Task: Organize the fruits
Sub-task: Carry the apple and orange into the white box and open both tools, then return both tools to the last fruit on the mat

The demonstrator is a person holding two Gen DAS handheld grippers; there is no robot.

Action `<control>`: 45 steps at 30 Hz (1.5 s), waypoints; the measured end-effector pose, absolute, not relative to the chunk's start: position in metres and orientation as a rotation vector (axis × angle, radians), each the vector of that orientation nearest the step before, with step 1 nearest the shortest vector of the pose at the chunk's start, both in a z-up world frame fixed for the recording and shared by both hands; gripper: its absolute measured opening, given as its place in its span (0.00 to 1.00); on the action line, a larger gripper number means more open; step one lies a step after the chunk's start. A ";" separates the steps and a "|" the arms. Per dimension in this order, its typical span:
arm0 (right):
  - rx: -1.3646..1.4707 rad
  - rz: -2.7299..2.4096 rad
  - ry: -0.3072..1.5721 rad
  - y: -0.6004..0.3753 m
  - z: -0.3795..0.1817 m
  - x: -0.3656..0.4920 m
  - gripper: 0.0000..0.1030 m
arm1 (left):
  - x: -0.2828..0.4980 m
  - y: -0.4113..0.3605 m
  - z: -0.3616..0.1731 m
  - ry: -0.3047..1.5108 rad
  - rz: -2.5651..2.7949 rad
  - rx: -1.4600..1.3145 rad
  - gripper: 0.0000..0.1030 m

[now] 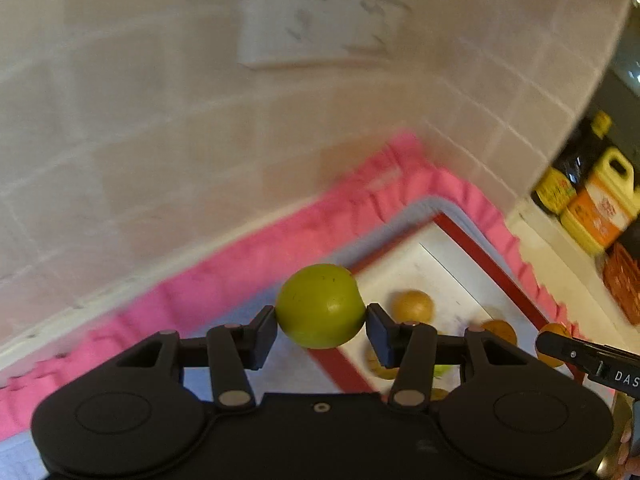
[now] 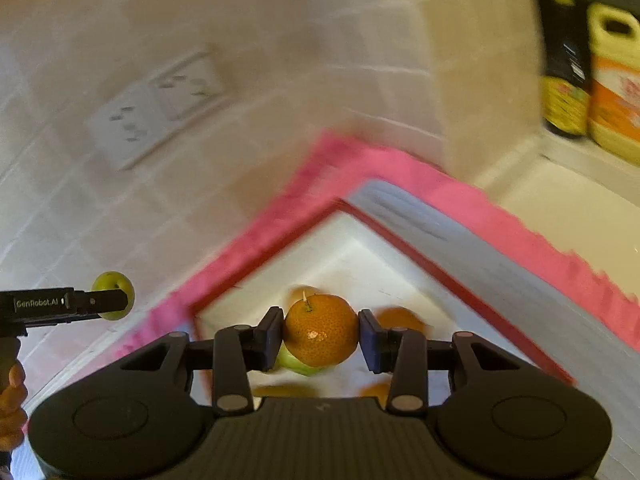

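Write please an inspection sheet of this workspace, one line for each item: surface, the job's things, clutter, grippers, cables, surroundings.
Surface: white tray with red rim, on a pink cloth.
Job's things: green fruit and orange, both held; more orange and green fruits lie in the tray.
Clutter: nothing seen.
Grippers: left gripper shut on the green fruit; right gripper shut on the orange, both above the tray.
Cables: nothing seen.
Surroundings: tiled wall, wall socket, yellow jug and dark bottle at right.

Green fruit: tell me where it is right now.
The green fruit is clamped in the left gripper, held above the white box with the red rim, left of the right gripper's orange.
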State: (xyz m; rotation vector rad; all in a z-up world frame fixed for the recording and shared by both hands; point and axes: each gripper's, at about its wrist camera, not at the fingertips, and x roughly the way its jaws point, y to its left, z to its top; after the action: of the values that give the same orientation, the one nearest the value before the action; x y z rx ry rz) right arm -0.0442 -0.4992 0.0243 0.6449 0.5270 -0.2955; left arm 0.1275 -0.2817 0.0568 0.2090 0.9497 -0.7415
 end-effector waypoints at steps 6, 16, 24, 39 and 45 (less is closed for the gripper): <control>0.752 -0.362 0.613 -0.530 -0.013 -0.056 0.41 | 0.123 -0.330 0.022 1.010 -0.785 0.286 0.56; 0.806 -0.388 0.704 -0.539 -0.047 -0.047 0.41 | 0.135 -0.357 -0.009 1.066 -0.781 0.327 0.56; 0.800 -0.391 0.706 -0.537 -0.047 -0.042 0.58 | 0.133 -0.361 -0.008 1.048 -0.781 0.349 0.75; 0.733 -0.298 0.538 -0.522 0.029 -0.046 0.66 | 0.132 -0.314 0.054 0.918 -0.698 0.349 0.75; 0.638 -0.181 0.500 -0.487 0.064 -0.022 0.66 | 0.140 -0.265 0.075 0.902 -0.622 0.301 0.75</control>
State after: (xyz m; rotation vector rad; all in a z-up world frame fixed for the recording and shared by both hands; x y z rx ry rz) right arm -0.0221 -0.4874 0.0640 0.6384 0.5004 -0.1812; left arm 0.1404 -0.2649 0.0746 0.3009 0.9018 -0.6224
